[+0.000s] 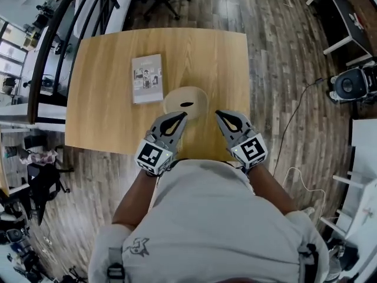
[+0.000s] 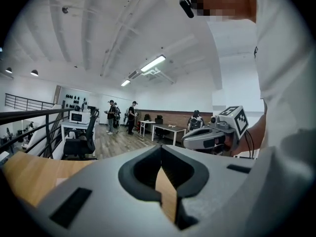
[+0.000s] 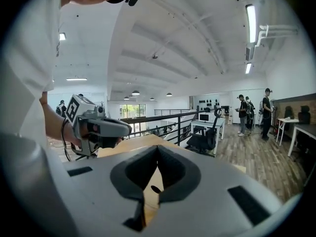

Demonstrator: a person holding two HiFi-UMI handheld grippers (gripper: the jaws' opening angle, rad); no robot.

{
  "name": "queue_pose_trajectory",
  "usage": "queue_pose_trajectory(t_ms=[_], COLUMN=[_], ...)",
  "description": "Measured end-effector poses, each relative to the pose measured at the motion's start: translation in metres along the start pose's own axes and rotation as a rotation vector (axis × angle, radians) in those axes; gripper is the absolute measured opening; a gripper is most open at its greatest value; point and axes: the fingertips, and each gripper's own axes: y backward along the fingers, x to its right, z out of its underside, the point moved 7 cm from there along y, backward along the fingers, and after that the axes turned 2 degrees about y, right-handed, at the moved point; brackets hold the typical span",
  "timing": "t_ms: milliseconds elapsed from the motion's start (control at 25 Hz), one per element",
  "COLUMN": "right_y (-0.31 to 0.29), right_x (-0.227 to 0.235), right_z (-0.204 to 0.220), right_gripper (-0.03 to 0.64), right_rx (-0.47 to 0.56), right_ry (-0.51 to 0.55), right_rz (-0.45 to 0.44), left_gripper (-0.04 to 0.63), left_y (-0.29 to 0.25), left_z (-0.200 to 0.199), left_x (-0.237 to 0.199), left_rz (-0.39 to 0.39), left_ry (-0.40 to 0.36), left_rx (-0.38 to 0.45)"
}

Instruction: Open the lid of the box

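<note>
**Flanking the round box, both tongs clenched and empty**

The round wooden box (image 1: 177, 99) sits on the table (image 1: 100, 122) near its front edge, just beside a flat grey booklet (image 1: 147, 78). Its lid is on, with a dark slot (image 1: 187, 104) in the top. The left tongs (image 1: 181, 118) and right tongs (image 1: 219, 115) point at it from either side, each pressed shut on nothing. Whether either tip touches the rim cannot be told. To do the step well, one pair likely has to release and take the lid's edge while the other steadies the base — the light box may otherwise lift along with the lid. A straight upward pull should suit better than a tilt.
</note>
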Motion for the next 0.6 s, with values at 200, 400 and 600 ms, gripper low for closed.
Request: queue_pose_trajectory(t_ms=[200,400,600], right_y=[-0.033,-0.053,-0.078], right_x=[-0.013,-0.019,-0.023], right_z=[-0.003,-0.007,0.004], right_gripper=[0.006,0.006,0.006], right_rx=[-0.043,-0.086,-0.136], right_ry=[0.007,0.008,0.017], right_rz=[0.023,0.042,0.047], left_gripper=[0.006,0.006,0.006], left_y=[0.014,0.021,0.024], left_z=[0.017,0.028,0.044], left_x=[-0.036,-0.062,-0.081], left_rz=[0.043,0.061,0.095], left_ry=[0.007,0.022,0.035], left_rx=[-0.034,-0.071,-0.077])
